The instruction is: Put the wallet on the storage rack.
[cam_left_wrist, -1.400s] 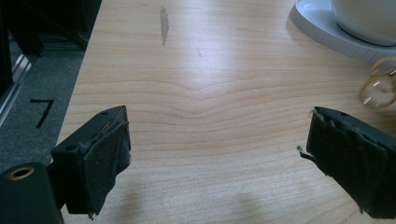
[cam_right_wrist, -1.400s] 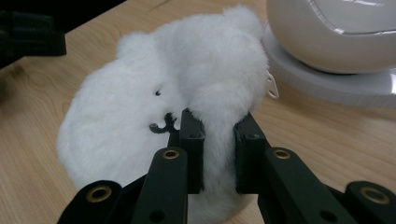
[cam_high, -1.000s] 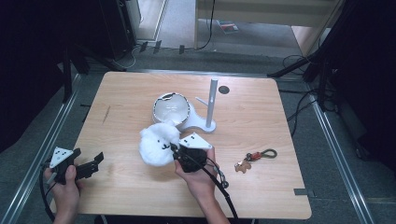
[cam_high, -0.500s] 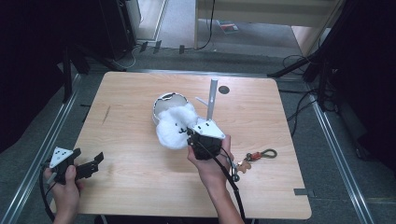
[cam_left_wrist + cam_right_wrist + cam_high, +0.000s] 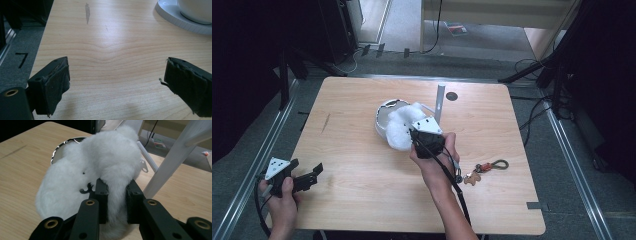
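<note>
My right gripper (image 5: 414, 134) is shut on a white fluffy plush toy (image 5: 401, 126) and holds it off the table, over the white bowl (image 5: 384, 112). In the right gripper view the plush toy (image 5: 95, 170) bulges out on both sides of my gripper (image 5: 117, 202), with a fold of its fur pinched between the pads; the bowl's rim (image 5: 58, 146) peeks out behind it. My left gripper (image 5: 307, 176) hovers open at the table's front left corner. In the left gripper view my gripper (image 5: 116, 82) has bare wood between its jaws.
A white upright stand (image 5: 440, 102) rises just right of the bowl; its post (image 5: 175, 157) leans close beside the plush. A keychain with a small brown figure (image 5: 484, 170) lies at the right. A dark round mark (image 5: 452, 96) sits near the far edge. A white dish (image 5: 185, 15) lies far right.
My right gripper has carried the plush toy up and away from the front of the table toward the bowl and stand. The left gripper has stayed where it was.
</note>
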`<state>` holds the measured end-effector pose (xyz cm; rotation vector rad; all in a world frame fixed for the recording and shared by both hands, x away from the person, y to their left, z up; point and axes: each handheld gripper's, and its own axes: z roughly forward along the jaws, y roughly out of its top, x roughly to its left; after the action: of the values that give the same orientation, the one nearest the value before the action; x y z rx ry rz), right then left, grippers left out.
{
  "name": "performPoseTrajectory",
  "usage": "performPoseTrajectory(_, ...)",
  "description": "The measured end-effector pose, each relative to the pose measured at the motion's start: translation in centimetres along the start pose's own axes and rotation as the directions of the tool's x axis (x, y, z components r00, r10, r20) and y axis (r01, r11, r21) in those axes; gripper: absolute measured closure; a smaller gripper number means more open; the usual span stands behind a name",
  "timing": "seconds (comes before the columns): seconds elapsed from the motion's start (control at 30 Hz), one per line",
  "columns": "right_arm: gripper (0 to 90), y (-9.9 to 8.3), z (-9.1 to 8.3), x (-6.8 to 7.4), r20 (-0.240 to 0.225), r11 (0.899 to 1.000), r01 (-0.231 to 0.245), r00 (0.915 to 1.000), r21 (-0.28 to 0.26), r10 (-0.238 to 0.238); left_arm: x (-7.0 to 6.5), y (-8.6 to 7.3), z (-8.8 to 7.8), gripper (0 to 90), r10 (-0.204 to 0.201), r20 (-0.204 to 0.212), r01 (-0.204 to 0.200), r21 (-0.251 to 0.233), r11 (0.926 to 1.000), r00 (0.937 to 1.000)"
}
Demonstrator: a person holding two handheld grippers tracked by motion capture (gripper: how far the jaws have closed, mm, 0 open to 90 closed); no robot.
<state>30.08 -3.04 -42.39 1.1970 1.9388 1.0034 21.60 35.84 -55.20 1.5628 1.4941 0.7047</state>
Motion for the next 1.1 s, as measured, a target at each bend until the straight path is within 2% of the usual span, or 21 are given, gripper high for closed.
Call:
performPoseTrajectory(0.13, 76.2, 0.6, 0.6, 0.1, 0.024, 1.000, 0.011, 0.9996, 0.019, -0.011, 0.0, 0.0, 0.0, 7.0, 0.001, 0.001, -0.001, 0.001, 1.0000, 1.0000)
performPoseTrajectory(0.37, 75.7, 1.1, 1.5, 0.2, 0.039, 0.999, 0.012, 0.9991, 0.037, -0.013, 0.0, 0.0, 0.0, 7.0, 0.000, 0.001, 0.000, 0.001, 1.0000, 1.0000)
performPoseTrajectory(0.73, 75.6, 1.2, 2.9, 0.5, 0.076, 0.998, -0.022, 0.9969, 0.051, 0.018, 0.0, 0.0, 0.0, 7.0, 0.001, 0.002, -0.001, 0.000, 1.0000, 1.0000)
performPoseTrajectory(0.87, 75.6, 1.3, 3.5, 0.7, 0.116, 0.998, -0.029, 0.9930, 0.062, 0.022, 0.0, 0.0, 0.0, 7.0, -0.002, 0.003, 0.002, -0.001, 1.0000, 1.0000)
performPoseTrajectory(1.07, 75.3, 1.6, 4.0, 1.2, 0.128, 0.998, -0.045, 0.9911, 0.053, 0.038, 0.0, 0.0, 0.0, 7.0, -0.004, 0.003, 0.004, -0.001, 1.0000, 1.0000)
performPoseTrajectory(1.1, 75.3, 1.8, 4.3, 1.4, 0.143, 0.997, -0.050, 0.9888, 0.054, 0.041, 0.0, 0.0, 0.0, 7.0, -0.004, 0.003, 0.004, -0.001, 1.0000, 1.0000)
